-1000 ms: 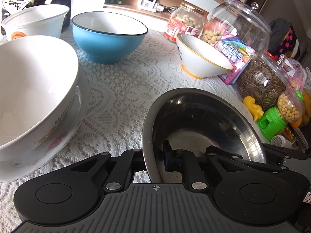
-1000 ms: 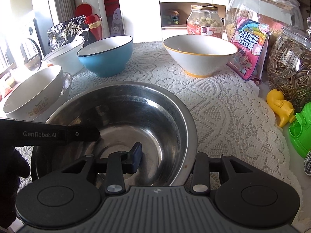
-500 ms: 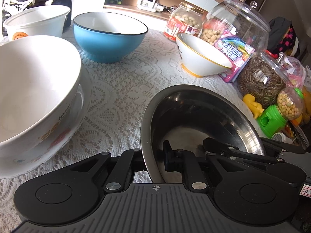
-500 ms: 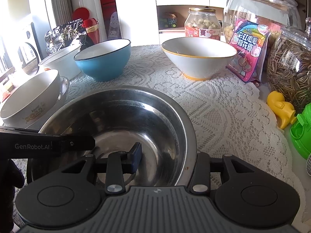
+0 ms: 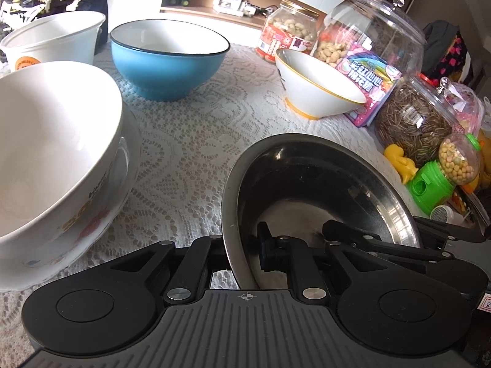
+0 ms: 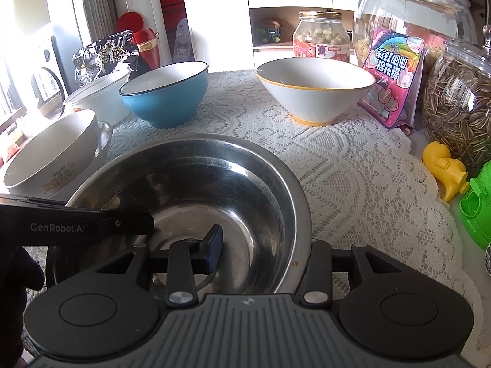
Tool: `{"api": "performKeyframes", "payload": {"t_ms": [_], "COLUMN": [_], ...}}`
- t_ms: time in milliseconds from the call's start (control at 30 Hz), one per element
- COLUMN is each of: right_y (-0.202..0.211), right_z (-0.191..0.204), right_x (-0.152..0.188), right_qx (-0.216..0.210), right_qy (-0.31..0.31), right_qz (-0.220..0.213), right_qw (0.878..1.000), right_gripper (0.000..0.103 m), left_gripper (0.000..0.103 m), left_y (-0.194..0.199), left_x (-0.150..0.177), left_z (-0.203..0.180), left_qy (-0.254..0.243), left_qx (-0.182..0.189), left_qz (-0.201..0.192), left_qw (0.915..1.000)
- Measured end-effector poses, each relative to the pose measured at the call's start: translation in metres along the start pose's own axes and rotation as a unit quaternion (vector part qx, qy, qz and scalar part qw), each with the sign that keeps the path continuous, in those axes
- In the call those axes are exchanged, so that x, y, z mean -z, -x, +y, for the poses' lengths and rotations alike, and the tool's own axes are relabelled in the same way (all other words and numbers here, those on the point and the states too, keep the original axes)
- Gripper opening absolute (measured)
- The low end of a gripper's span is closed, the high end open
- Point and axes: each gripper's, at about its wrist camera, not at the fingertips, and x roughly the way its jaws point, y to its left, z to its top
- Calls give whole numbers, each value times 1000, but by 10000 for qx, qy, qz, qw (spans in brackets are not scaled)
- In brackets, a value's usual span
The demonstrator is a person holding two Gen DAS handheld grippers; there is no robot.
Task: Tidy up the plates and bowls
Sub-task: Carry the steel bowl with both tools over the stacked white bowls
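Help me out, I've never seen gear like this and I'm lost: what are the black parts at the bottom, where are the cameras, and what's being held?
No robot: a person holds a two-finger gripper in each hand, each with a camera looking along its fingers. The left gripper is shut on the rim of a steel bowl. The right gripper straddles the opposite rim of that bowl; whether it presses is unclear. On the lace tablecloth stand a blue bowl, a yellow-rimmed bowl, a white bowl and snack jars.

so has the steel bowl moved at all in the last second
No. In the right wrist view the steel bowl keeps the same gap to the yellow-rimmed bowl standing behind it on the lace cloth.
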Motion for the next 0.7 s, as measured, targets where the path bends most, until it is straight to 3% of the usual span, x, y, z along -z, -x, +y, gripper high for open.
{"api": "performKeyframes", "payload": {"t_ms": [200,367,533,700], "right_y": [3,-2,-3,5], "right_z": [-10,-24,-21,-16], "right_x": [-7,-18,-21,-23], "right_qx": [-242,-40,-167,-25], "right_qy": [-277,-600,-443,-495], "right_qz": [202,390,586,590], "right_qw": [9991,9974,9972,9970], "right_gripper": [40,40,24,23], "left_gripper": [15,16,16,17], "left_y": [0,-1,-2,0], "left_x": [-2,-5,-8,-12], "left_z": [-4,-12,-18,-19], "left_qy": [-50,-216,-315,-200], "left_qx": [-66,-265,-380,-355], "left_qz": [83,212,367,602], "left_qw": [9999,9992,9981,9974]}}
